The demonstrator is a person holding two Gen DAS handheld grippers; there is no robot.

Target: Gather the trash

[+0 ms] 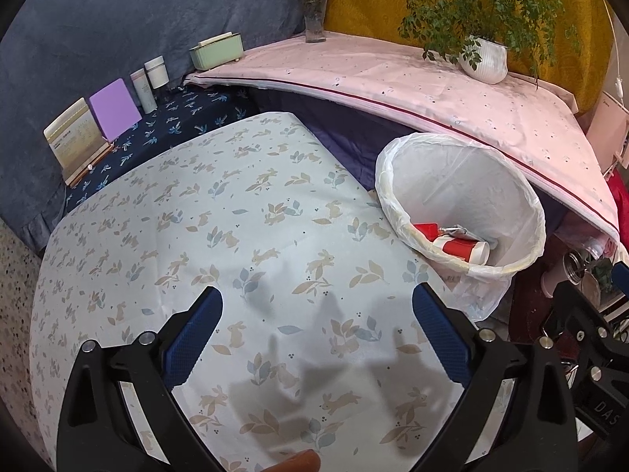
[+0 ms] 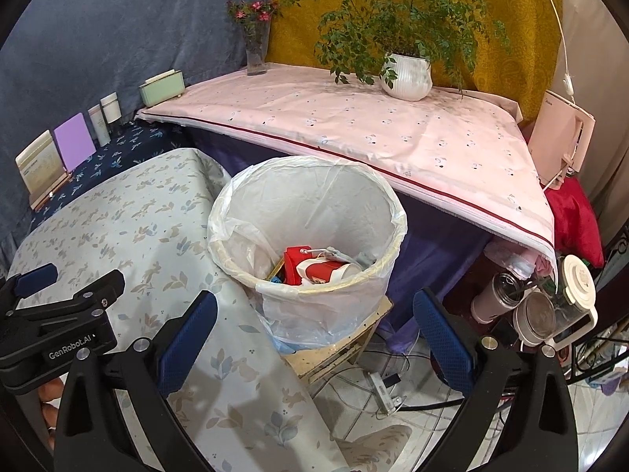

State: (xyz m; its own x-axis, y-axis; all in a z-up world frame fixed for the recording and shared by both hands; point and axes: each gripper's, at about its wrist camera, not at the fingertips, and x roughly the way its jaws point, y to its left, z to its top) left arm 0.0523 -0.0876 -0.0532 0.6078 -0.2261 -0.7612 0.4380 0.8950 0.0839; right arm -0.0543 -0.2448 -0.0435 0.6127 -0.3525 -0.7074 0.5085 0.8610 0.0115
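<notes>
Rabbit-print cloth [image 1: 220,236] near; pink cloth [image 1: 393,78] far, bearing potted plant [image 1: 485,59] right, flower vase [image 1: 315,15] left; green box [image 1: 215,52], purple card [image 1: 114,109] far left.

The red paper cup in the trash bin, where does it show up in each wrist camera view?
Left wrist: red paper cup lies right of centre, low inside the lined trash bin.
Right wrist: cup sits near centre, inside the bin.
Shared landmark: white potted plant on the pink cloth.

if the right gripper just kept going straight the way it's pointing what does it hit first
Most likely the lined trash bin: it sits dead ahead between the open fingers of the right gripper, with nothing in front of it. Depth is hard to judge here.
</notes>
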